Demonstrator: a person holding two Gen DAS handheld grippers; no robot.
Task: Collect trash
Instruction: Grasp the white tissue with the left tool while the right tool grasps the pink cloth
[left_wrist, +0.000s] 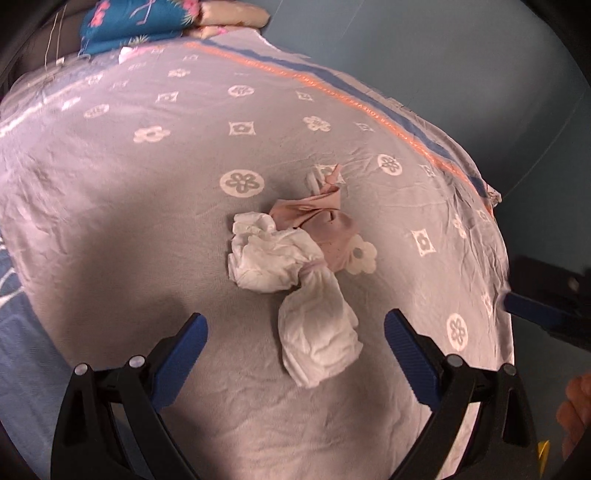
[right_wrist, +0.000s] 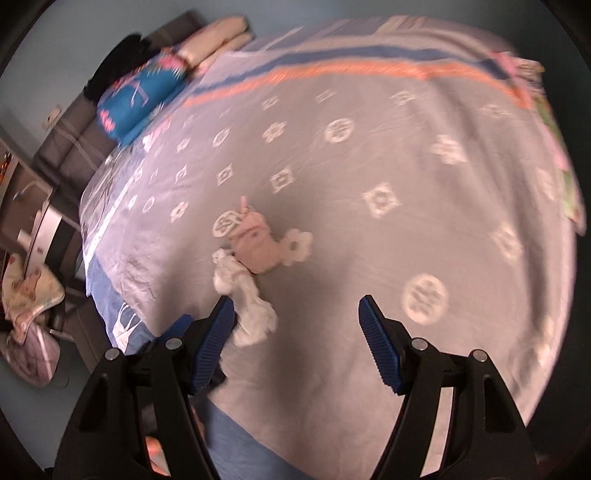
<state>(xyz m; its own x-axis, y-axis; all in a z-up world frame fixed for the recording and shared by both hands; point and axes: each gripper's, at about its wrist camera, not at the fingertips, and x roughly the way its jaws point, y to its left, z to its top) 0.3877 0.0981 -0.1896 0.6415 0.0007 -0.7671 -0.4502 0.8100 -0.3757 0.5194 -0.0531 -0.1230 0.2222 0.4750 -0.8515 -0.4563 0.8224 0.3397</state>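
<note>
target: crumpled white tissue (left_wrist: 295, 284) lay dead ahead of left gripper (left_wrist: 295, 332), long axis along fingers
left jaws: apart, empty
right gripper (right_wrist: 295, 325): apart, farther

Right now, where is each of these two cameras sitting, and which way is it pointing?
Left wrist: sits on the left gripper, looking down along its open fingers at white crumpled tissue and pink crumpled tissue on the bedspread; the right gripper's finger and a bit of the person's hand show at the right edge.
Right wrist: sits on the right gripper, held farther back, facing the same bed; the left gripper peeks behind its left finger.
Shared: both tissues, bedspread, blue floral pillow.
</note>
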